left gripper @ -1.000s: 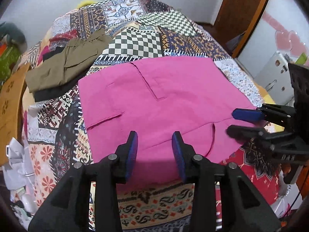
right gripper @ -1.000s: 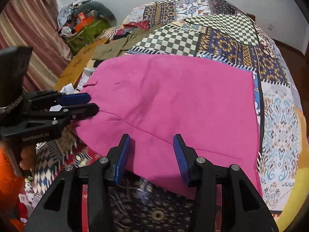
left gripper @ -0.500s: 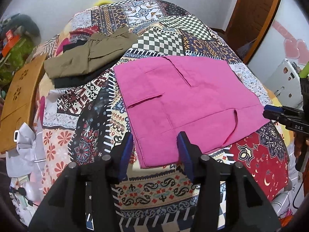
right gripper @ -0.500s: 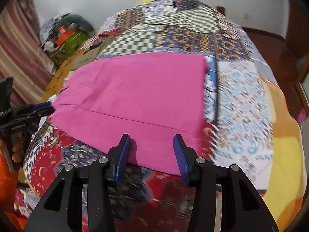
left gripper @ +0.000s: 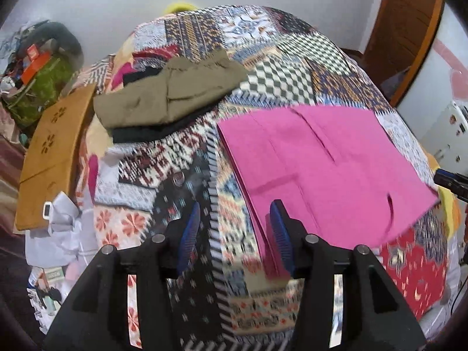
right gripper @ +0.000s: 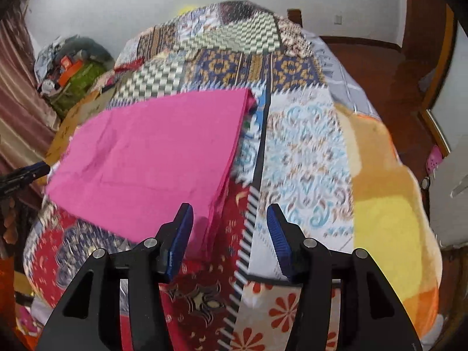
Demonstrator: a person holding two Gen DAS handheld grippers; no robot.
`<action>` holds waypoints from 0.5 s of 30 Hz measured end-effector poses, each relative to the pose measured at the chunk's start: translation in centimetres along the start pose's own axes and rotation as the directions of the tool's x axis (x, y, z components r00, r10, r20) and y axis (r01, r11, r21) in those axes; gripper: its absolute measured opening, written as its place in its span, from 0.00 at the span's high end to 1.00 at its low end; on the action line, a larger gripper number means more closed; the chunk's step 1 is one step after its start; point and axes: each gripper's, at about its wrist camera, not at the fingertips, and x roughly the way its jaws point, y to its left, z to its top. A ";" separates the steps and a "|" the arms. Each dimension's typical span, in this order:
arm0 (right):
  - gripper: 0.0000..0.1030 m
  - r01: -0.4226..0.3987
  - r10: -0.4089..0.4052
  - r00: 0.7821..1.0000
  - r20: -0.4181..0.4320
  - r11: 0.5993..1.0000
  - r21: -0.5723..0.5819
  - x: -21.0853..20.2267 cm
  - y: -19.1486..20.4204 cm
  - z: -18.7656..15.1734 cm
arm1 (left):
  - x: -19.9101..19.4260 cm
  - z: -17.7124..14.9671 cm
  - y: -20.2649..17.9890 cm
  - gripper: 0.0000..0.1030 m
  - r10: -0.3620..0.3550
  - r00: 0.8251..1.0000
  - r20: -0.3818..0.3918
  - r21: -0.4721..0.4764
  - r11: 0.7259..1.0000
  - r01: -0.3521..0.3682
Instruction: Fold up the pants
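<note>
Left tongs [left gripper: 234,231]: spread with nothing pinched; they hang over the patchwork bedspread [left gripper: 187,158] just beside the near left corner of the pink pants [left gripper: 321,163], whose edge shows by the right-hand pad.
Right tongs [right gripper: 229,235]: jaws opening, with only the near right corner of the cloth and bedspread in the gap; no pad presses on fabric.
Pink pants: they lie flat on the bed, towards its near edge, already folded into a tidy rectangle with stacked layers showing along both side edges.
Look of the cloth: smooth, bright pink and matte; a pocket slit and seam lines show on top in the left view, and a faint crease runs across it in the right view.
Step in hand: probably between folds, each tool lining up at its own end of the rectangle.
Next move: if another fold is wanted, each pair must sink to its corner, close on all layers together, then carry one edge evenly over the other.
Further back: a folded olive garment [left gripper: 172,93] on a dark one, well apart from the pants.
</note>
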 end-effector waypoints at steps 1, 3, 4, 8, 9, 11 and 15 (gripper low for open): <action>0.53 -0.002 0.002 1.000 0.011 1.000 0.003 -0.1 -0.1 0.4 | 0.1 0.6 0.1 0.51 0.002 1.000 0.005 -0.004 1.000 -0.002; 0.53 -0.006 0.006 0.999 0.037 1.000 0.002 -0.4 -0.1 1.5 | 0.6 1.9 0.1 0.51 0.008 1.000 0.016 -0.011 1.000 -0.007; 0.53 -0.007 0.007 0.999 0.045 1.000 -0.002 -0.2 -0.1 2.1 | 0.9 2.6 0.2 0.51 0.009 1.000 0.018 -0.014 1.000 -0.009; 0.52 -0.006 0.007 0.998 0.065 1.000 -0.018 1.0 0.2 4.4 | 2.9 4.8 0.5 0.51 -0.010 1.000 0.002 -0.043 0.999 0.010; 0.51 -0.007 0.008 0.998 0.068 1.000 -0.023 1.3 0.1 4.9 | 3.5 5.3 0.7 0.51 -0.023 1.000 -0.006 -0.054 0.998 0.022; 0.51 -0.003 0.005 0.998 0.067 1.000 -0.031 2.5 0.2 6.0 | 4.8 6.1 0.9 0.51 -0.033 0.999 -0.025 -0.075 0.997 0.031; 0.51 -0.008 0.010 0.998 0.054 0.999 -0.041 5.1 0.0 8.2 | 7.1 7.1 1.2 0.51 -0.059 0.996 -0.062 -0.103 0.993 0.053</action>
